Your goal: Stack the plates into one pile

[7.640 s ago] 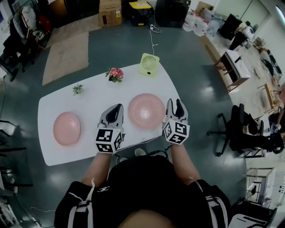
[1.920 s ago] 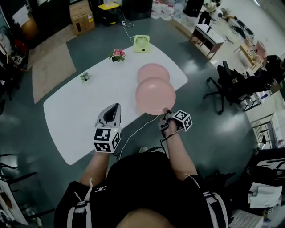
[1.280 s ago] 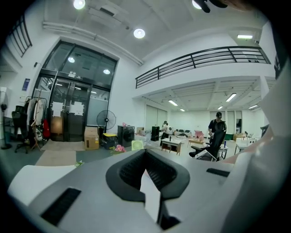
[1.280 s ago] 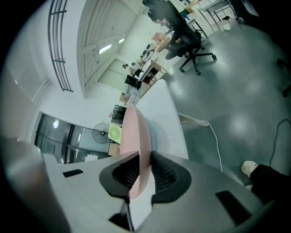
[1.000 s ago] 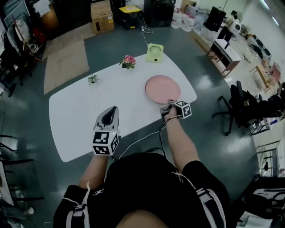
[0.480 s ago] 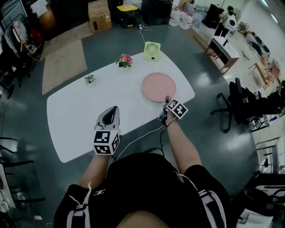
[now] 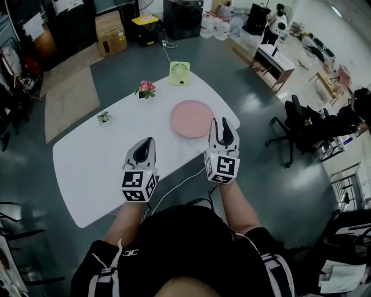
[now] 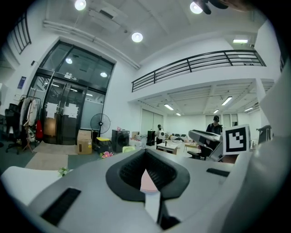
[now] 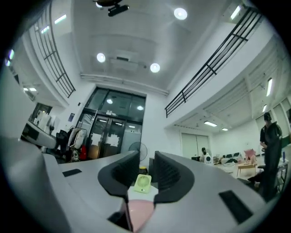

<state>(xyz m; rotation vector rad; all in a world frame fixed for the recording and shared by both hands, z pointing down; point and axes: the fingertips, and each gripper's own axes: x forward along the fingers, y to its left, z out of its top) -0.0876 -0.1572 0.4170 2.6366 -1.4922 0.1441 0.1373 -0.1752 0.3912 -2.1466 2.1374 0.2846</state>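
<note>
Left gripper (image 7: 149, 142) points forward, jaws together; right gripper (image 7: 223, 125) empty, jaws partly apart, just been closing.

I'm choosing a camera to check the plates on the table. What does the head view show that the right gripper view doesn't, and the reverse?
Only the head view: the whole white table, the flowers, the small plant, the left gripper, the person's torso. Only the right gripper view: ceiling lights, a balcony railing, glass doors. Both: the pink plate, the green fan, and the right gripper, whose jaws have just been closing and stand apart, nothing between them.
</note>
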